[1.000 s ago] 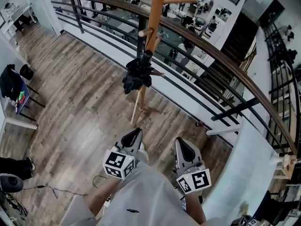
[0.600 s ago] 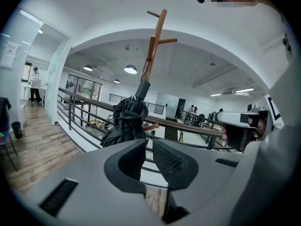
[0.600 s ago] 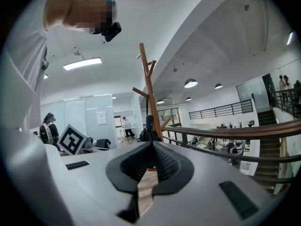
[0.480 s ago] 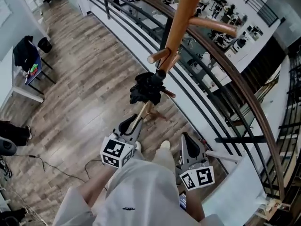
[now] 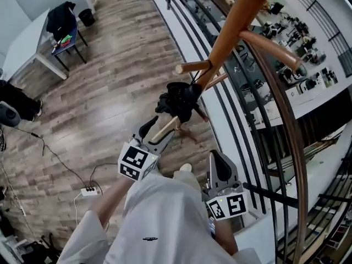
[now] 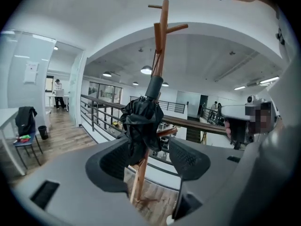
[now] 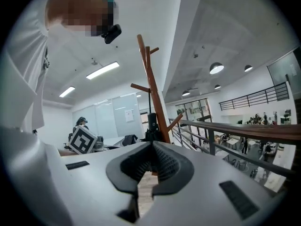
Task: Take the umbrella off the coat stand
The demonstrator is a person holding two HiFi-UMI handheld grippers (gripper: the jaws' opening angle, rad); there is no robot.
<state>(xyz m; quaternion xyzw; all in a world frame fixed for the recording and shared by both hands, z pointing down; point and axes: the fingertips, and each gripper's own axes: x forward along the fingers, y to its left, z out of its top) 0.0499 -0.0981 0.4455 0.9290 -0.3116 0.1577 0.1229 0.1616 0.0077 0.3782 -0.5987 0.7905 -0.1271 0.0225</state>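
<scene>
Left gripper [image 5: 155,135] points forward, fingers opening with the umbrella [image 5: 177,100] lined up between them; right gripper [image 5: 216,158] alongside, fingers pressed together.

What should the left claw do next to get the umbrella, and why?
Probably ease the left claw forward around the folded black umbrella, then close. The claw is opening, the umbrella lines up with its gap but isn't squeezed yet, and it hangs on the coat stand.

Black umbrella [image 5: 176,100] on wooden coat stand [image 5: 231,32]
</scene>
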